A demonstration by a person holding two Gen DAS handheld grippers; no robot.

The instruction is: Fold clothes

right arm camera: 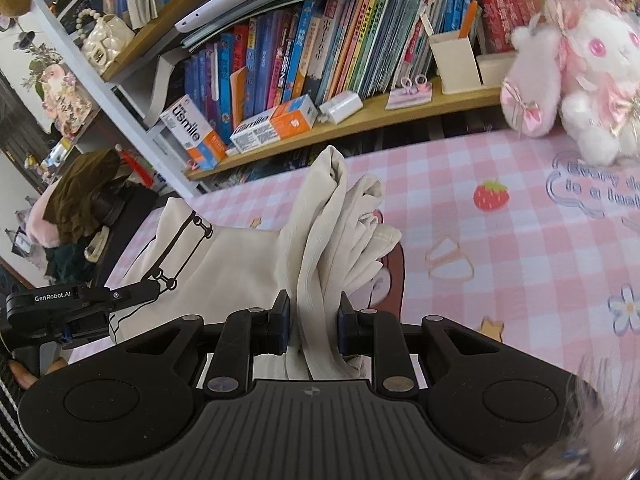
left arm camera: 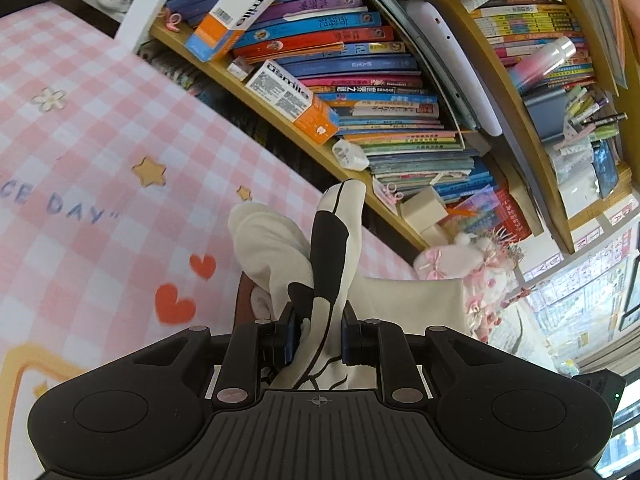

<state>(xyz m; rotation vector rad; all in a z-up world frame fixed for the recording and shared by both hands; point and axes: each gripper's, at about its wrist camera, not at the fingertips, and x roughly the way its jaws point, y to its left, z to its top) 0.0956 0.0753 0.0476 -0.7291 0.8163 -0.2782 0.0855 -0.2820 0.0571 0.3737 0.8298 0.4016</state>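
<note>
A cream garment with black printed lines (right arm camera: 224, 256) lies on the pink checked tablecloth (right arm camera: 500, 248). In the right wrist view my right gripper (right arm camera: 313, 330) is shut on a bunched ribbed fold of the cream garment that rises between its fingers. At the left edge of that view the left gripper (right arm camera: 68, 304) shows, clamped on the garment's printed edge. In the left wrist view my left gripper (left arm camera: 319, 338) is shut on a cream and black fold of the garment (left arm camera: 332, 248), which stands up from its jaws.
A wooden bookshelf (right arm camera: 360, 116) packed with books and toothpaste boxes (right arm camera: 276, 124) runs along the far side of the table. A pink and white plush toy (right arm camera: 576, 64) sits at the back right. A pile of dark clothes (right arm camera: 76, 204) lies off the table's left.
</note>
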